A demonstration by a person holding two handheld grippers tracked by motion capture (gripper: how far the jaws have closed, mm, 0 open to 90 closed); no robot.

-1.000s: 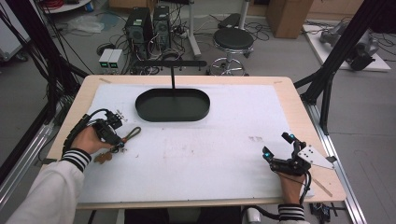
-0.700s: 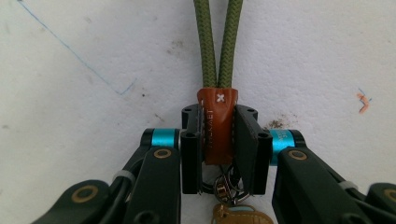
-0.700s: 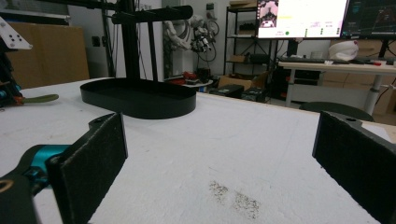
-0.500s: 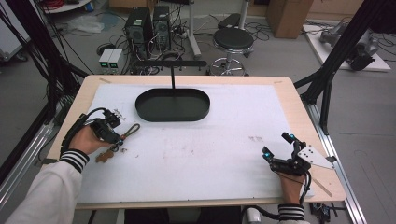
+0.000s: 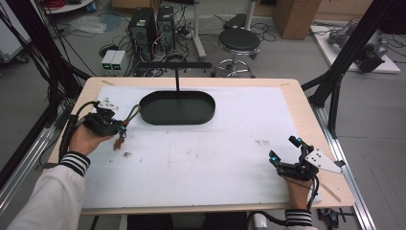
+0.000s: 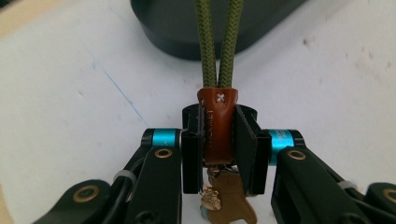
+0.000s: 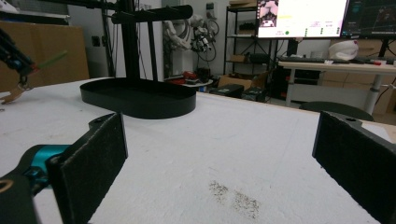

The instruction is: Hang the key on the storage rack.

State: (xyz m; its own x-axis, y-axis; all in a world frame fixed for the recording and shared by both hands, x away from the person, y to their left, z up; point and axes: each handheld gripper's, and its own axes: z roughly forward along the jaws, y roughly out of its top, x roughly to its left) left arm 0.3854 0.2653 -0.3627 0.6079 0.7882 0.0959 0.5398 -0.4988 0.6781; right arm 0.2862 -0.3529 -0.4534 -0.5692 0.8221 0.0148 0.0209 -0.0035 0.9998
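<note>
the left gripper [image 5: 119, 128] is clamped on a keychain [image 6: 218, 126] — its two black pads squeeze the brown leather sleeve from either side, as the left gripper view shows. out of the top of that sleeve, beyond the fingertips, a doubled olive-green cord [image 6: 218, 42] runs straight away toward the black oval tray [image 5: 177, 108]. below the pads, back toward the hand, brass-coloured keys [image 6: 226, 198] and a small metal charm dangle under the sleeve. from the high view the green loop reaches out ahead of the pads to just beside the near left rim of the tray, and the brown end hangs under them, close over the white table cover [image 5: 201, 158]; whether it touches the cover i cannot tell.

the right gripper [image 5: 286, 152] sits well apart from all this, at the near right corner of the table, its fingers [image 7: 91, 163] spread wide with nothing between them — just bare white cover and a faint grey smudge [image 7: 233, 198] ahead of the pads. farther off past its fingertips stands the tray with its upright black post [image 7: 130, 44] and crossbar.
</note>
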